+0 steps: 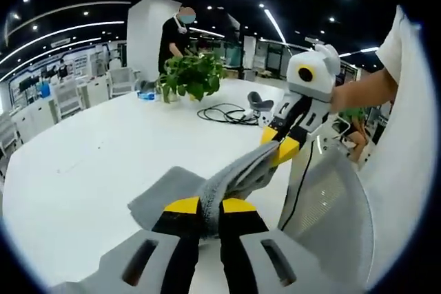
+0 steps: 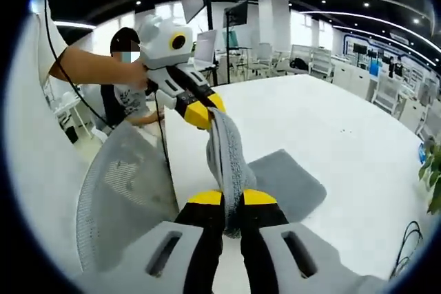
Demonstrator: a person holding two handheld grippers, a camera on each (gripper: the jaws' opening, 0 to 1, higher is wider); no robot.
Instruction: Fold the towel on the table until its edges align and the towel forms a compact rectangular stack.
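Observation:
A grey towel (image 1: 207, 187) lies partly on the white table (image 1: 103, 149), one edge lifted and stretched between both grippers. My left gripper (image 1: 210, 206) is shut on one corner of it at the bottom of the left gripper view. The right gripper (image 1: 279, 144) holds the other corner up and to the right there. In the right gripper view my right gripper (image 2: 232, 198) is shut on the towel (image 2: 227, 153), which rises as a bunched strip to the left gripper (image 2: 201, 111). The rest of the towel lies flat on the table (image 2: 331, 142).
A grey mesh office chair (image 1: 331, 204) stands at the table's near edge, also the chair (image 2: 120, 184). A potted plant (image 1: 191, 75), black cables (image 1: 224, 113) and a person stand at the table's far side. Another person sits beyond the chair (image 2: 127, 98).

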